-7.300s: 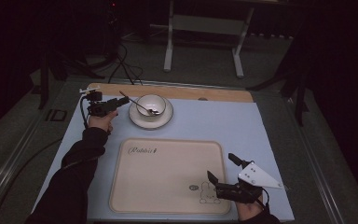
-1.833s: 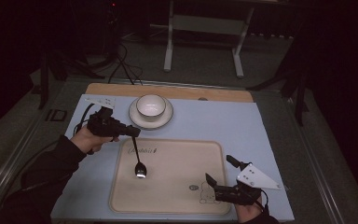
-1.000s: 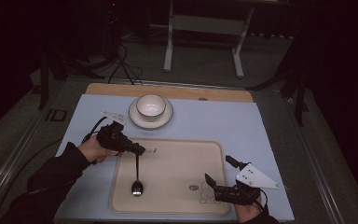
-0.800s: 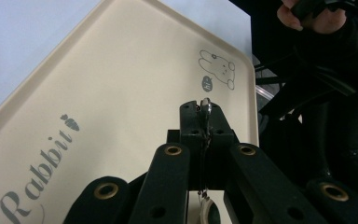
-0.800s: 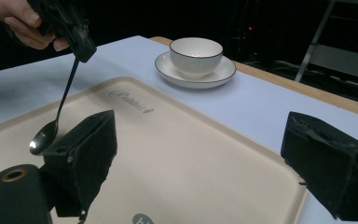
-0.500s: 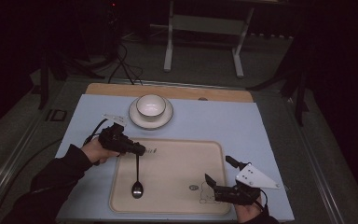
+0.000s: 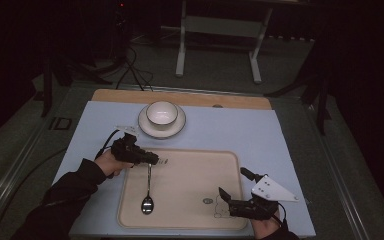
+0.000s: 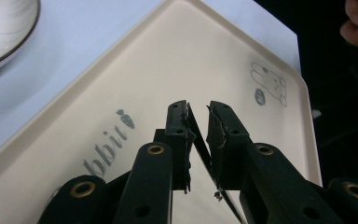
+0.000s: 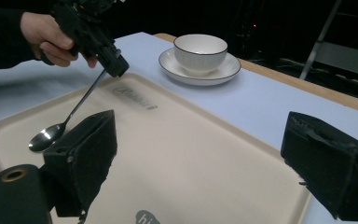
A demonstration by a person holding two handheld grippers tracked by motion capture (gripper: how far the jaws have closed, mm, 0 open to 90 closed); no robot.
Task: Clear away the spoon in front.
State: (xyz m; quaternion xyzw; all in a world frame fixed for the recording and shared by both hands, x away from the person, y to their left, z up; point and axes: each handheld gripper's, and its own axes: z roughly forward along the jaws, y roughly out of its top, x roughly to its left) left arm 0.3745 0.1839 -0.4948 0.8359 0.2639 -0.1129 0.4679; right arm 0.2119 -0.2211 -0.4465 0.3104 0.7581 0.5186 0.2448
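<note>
A metal spoon (image 7: pixel 148 200) lies with its bowl on the cream tray (image 7: pixel 195 167), near the tray's left side. Its handle (image 8: pixel 198 142) slants up between the jaws of my left gripper (image 7: pixel 153 159). Those jaws have just been opening, and a gap shows on both sides of the thin handle, so the pads no longer press it. In the right gripper view the spoon (image 9: pixel 45 136) rests bowl-down and the left gripper (image 9: pixel 114 66) sits at the handle's top. My right gripper (image 7: pixel 231 182) rests at the tray's near right corner, open and wide, nothing between its jaws.
A white bowl (image 7: pixel 161 113) stands on a white saucer (image 7: pixel 178 129) beyond the tray's far left corner, on the pale blue mat (image 7: pixel 240 130). A wooden strip (image 7: pixel 240 101) runs along the table's far edge. A rabbit drawing (image 8: pixel 270 86) marks the tray.
The left gripper carried the spoon from the bowl to the tray and lowered it until the spoon's bowl touched down. Its jaws have parted slightly. The right gripper stayed put.
</note>
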